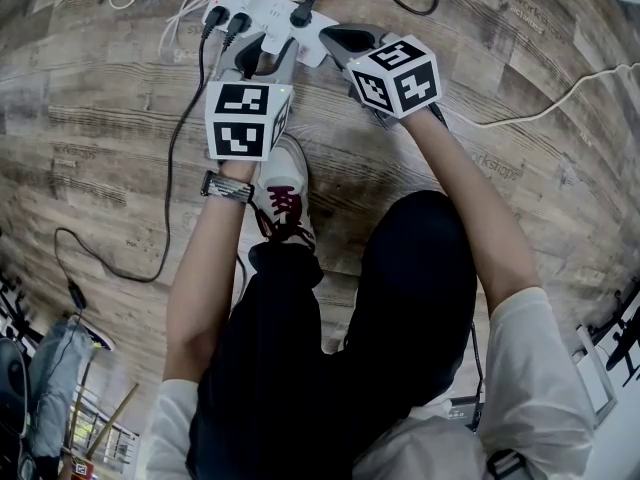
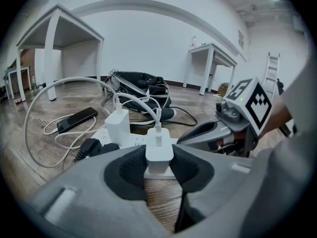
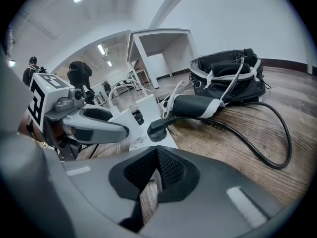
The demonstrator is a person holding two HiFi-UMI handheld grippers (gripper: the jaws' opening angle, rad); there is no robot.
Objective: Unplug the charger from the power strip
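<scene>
A white power strip (image 1: 268, 10) lies on the wooden floor in front of me. A white charger (image 2: 159, 152) with a white cable stands plugged into its near end. My left gripper (image 2: 159, 158) is shut on that charger, one black pad against each side; in the head view the left gripper (image 1: 258, 60) reaches onto the strip from below. My right gripper (image 3: 156, 152) is shut with nothing between its pads. The right gripper's tip (image 1: 333, 38) sits at the strip's right end (image 3: 142, 139); I cannot tell whether it touches.
A second white charger (image 2: 119, 125) and black plugs (image 2: 92, 147) also sit in the strip. A phone (image 2: 77, 119) on a white cable lies to the left. A black bag (image 3: 228, 76) and a black cable (image 3: 267, 133) lie beyond. My shoe (image 1: 282, 193) is just below the grippers.
</scene>
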